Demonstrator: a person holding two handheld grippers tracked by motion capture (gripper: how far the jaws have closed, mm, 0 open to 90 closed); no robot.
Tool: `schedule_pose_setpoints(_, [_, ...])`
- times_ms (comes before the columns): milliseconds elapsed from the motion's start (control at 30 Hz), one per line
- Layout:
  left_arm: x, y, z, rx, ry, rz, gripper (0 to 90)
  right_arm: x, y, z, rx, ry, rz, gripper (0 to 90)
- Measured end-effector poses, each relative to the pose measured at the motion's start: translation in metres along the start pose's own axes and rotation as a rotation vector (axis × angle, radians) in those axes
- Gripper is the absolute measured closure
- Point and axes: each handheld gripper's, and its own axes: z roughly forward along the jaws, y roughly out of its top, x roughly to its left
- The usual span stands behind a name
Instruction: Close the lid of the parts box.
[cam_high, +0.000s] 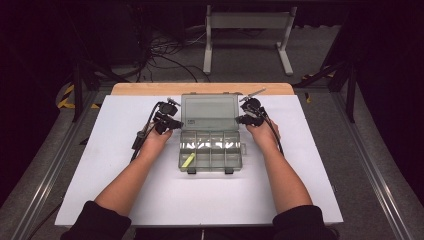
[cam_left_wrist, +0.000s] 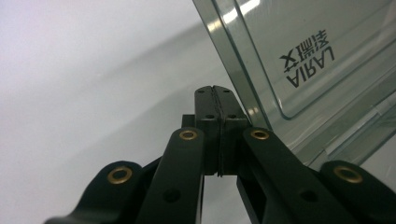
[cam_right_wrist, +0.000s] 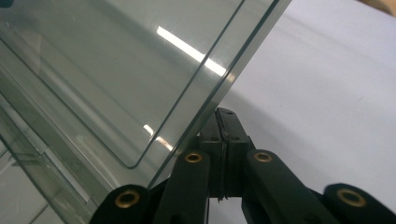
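A clear plastic compartment box (cam_high: 210, 150) lies open in the middle of the white table. Its lid (cam_high: 209, 112) stands tilted back, and a yellow piece (cam_high: 188, 160) rests in the front left compartment. My left gripper (cam_high: 177, 122) is at the lid's left edge, jaws shut with nothing between them. In the left gripper view the shut tips (cam_left_wrist: 215, 91) sit right beside the lid (cam_left_wrist: 303, 60). My right gripper (cam_high: 239, 120) is at the lid's right edge, also shut and empty. In the right gripper view its tips (cam_right_wrist: 225, 114) lie against the lid's edge (cam_right_wrist: 116, 70).
The white table board (cam_high: 125, 190) has a wooden strip (cam_high: 200, 88) along its far edge. Two dark latches (cam_high: 192, 171) sit at the box's front. Behind the table, a grey metal stand (cam_high: 247, 35) and loose cables (cam_high: 165, 55) are on the floor.
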Motion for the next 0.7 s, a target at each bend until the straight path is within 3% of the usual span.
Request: schedule_pose_setpoints(700, [0.000,0.002,-0.009,-0.080,-0.002,-0.003,89.5,-0.001,0.003,-0.014,-0.068,0.004,-0.001,90.0])
